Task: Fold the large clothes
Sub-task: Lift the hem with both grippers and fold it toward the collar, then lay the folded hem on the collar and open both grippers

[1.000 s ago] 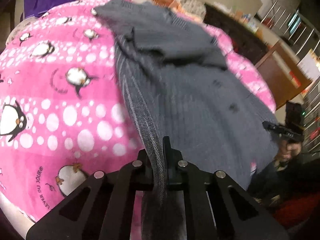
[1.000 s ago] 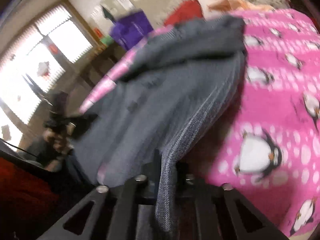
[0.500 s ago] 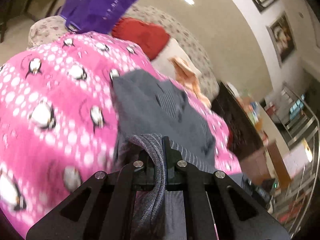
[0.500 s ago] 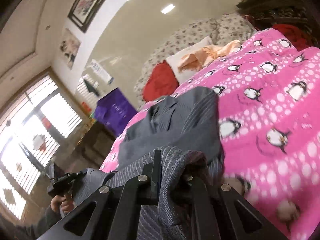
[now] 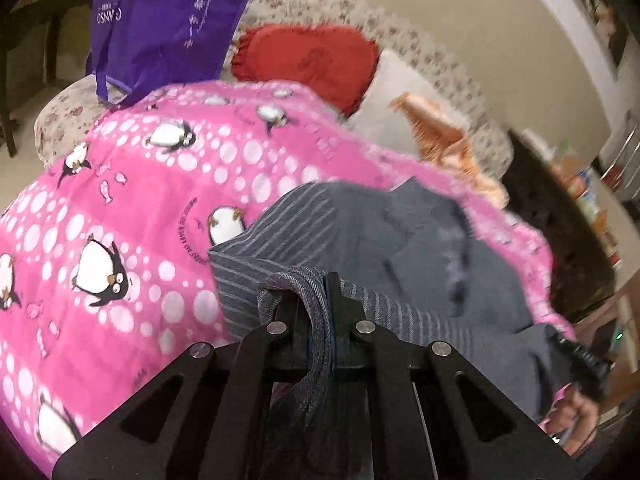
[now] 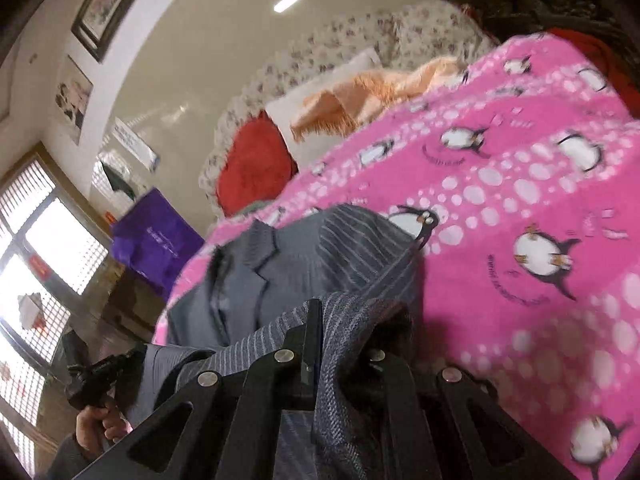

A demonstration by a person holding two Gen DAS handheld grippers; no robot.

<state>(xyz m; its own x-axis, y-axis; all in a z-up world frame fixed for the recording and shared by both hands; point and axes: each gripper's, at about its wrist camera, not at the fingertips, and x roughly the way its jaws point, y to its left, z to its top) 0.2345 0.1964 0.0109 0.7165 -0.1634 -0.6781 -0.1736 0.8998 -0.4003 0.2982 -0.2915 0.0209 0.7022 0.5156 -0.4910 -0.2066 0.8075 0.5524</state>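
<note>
A grey striped jacket (image 5: 400, 240) lies on a pink penguin blanket (image 5: 140, 200), collar toward the headboard. My left gripper (image 5: 326, 292) pinches a folded-over hem of the jacket; its jaws are starting to open with the cloth still between them. In the right wrist view the jacket (image 6: 288, 264) shows its lapel, and my right gripper (image 6: 344, 320) is shut on another bunch of the hem, cloth draped over one finger. Each view shows the other gripper in a hand at the bed's edge: the right gripper (image 5: 580, 360) and the left gripper (image 6: 96, 376).
At the head of the bed are a red cushion (image 5: 312, 60), a white pillow, an orange cloth (image 5: 440, 136) and a floral headboard (image 5: 400, 32). A purple bag (image 5: 168, 20) stands at the bed's corner. Dark furniture (image 5: 560, 220) flanks one side, a window (image 6: 40, 260) the other.
Both grippers have carried the jacket's hem up the bed toward the collar, doubling the lower part over the upper. Both views have lifted toward the headboard.
</note>
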